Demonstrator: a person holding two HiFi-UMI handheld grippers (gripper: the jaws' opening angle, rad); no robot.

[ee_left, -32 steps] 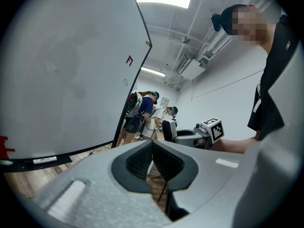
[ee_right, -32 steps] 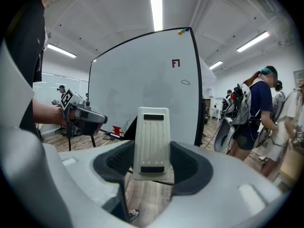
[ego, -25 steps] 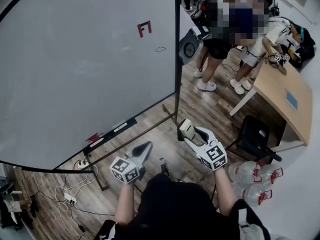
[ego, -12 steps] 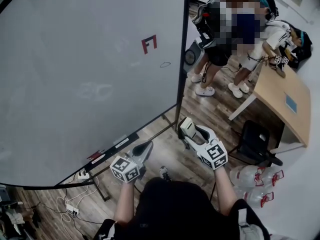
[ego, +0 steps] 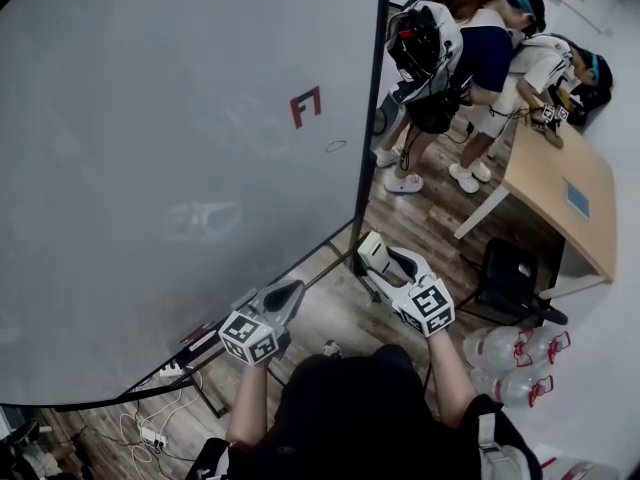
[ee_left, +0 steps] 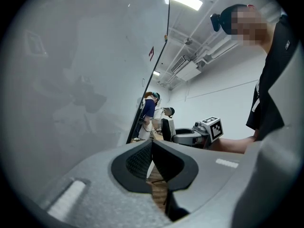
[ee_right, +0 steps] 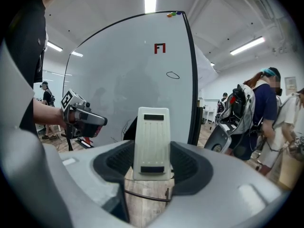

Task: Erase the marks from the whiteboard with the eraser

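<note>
The whiteboard (ego: 150, 168) stands upright at the left and bears a red mark (ego: 306, 106) and a small black oval mark (ego: 336, 147). Both marks show in the right gripper view, the red one (ee_right: 160, 48) above the oval (ee_right: 173, 75). My right gripper (ego: 385, 268) is shut on a white eraser (ego: 373, 252), held low and away from the board; the eraser (ee_right: 152, 142) stands upright between the jaws. My left gripper (ego: 290, 291) is shut with nothing in it, its jaws (ee_left: 152, 148) touching, close to the board's lower edge.
Several people stand at the back right by a wooden table (ego: 560, 183). A black chair (ego: 508, 273) and water jugs (ego: 500, 353) sit to my right. Cables and a power strip (ego: 150, 433) lie on the wooden floor under the board's stand.
The head view has tilted, so the board and its marks sit lower and further right in the picture. Both grippers have hardly moved, and the eraser stays held.
</note>
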